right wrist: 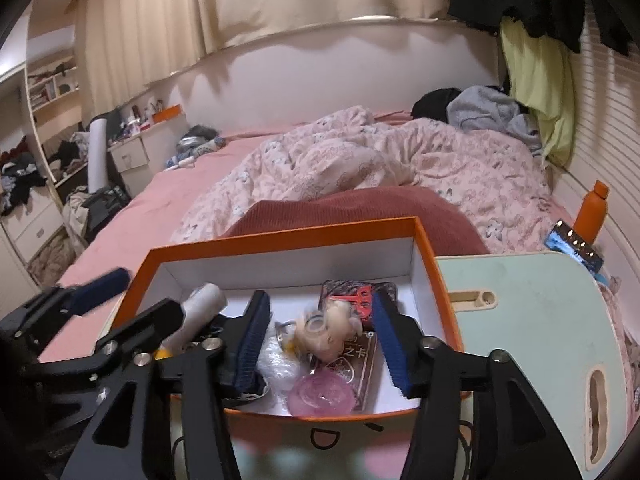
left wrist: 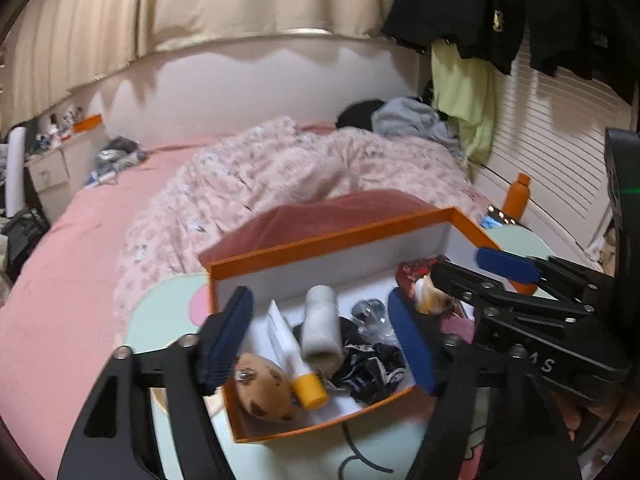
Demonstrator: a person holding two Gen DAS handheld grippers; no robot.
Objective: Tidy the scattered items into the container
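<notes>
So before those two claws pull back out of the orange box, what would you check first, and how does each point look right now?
1. Left gripper let go: ok, its pads stand apart over the brown plush toy and the yellow-capped tube, pressing on neither.
2. Right gripper let go: ok, the cream figurine sits between the pads, which do not pinch it.
3. Items inside the orange box: ok, the white roll and pink round case lie within its walls.
4. Box seated on the pale green table: ok.
5. Nothing snagged on a finger: cannot tell, the dark lace fabric lies close to the left gripper's right pad.
</notes>
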